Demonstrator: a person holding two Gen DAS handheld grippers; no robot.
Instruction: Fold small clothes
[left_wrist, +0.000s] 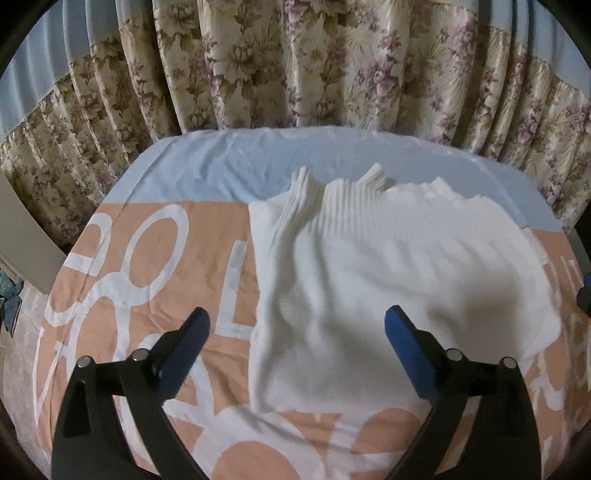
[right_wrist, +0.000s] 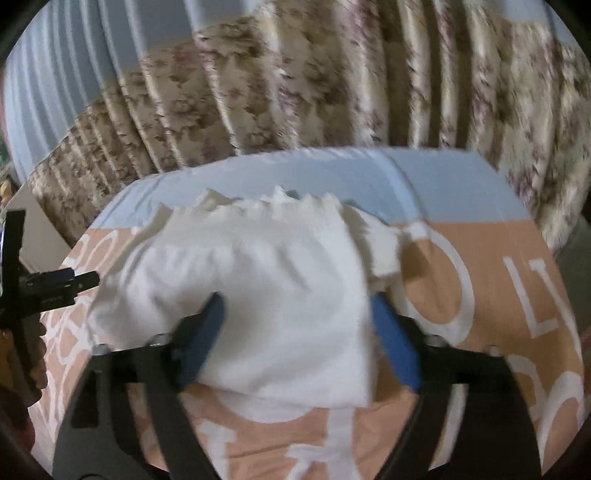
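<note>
A white knitted garment (left_wrist: 388, 266) lies folded on the peach sheet with white letters (left_wrist: 147, 295), its ribbed ends (left_wrist: 343, 206) toward the far blue band. My left gripper (left_wrist: 295, 317) hovers over the garment's near left part, jaws wide open, nothing between the blue pads (left_wrist: 406, 343). In the blurred right wrist view the same garment (right_wrist: 280, 280) spreads between the fingers of my right gripper (right_wrist: 297, 301), which stands open just above it; the pads do not press on the cloth. The left gripper's tip (right_wrist: 83, 280) shows at that view's left edge.
Flowered curtains (left_wrist: 295, 66) hang close behind the bed's far edge. A light blue strip of sheet (left_wrist: 258, 162) runs along that edge. A pale board or furniture panel (left_wrist: 22, 236) stands at the left of the bed.
</note>
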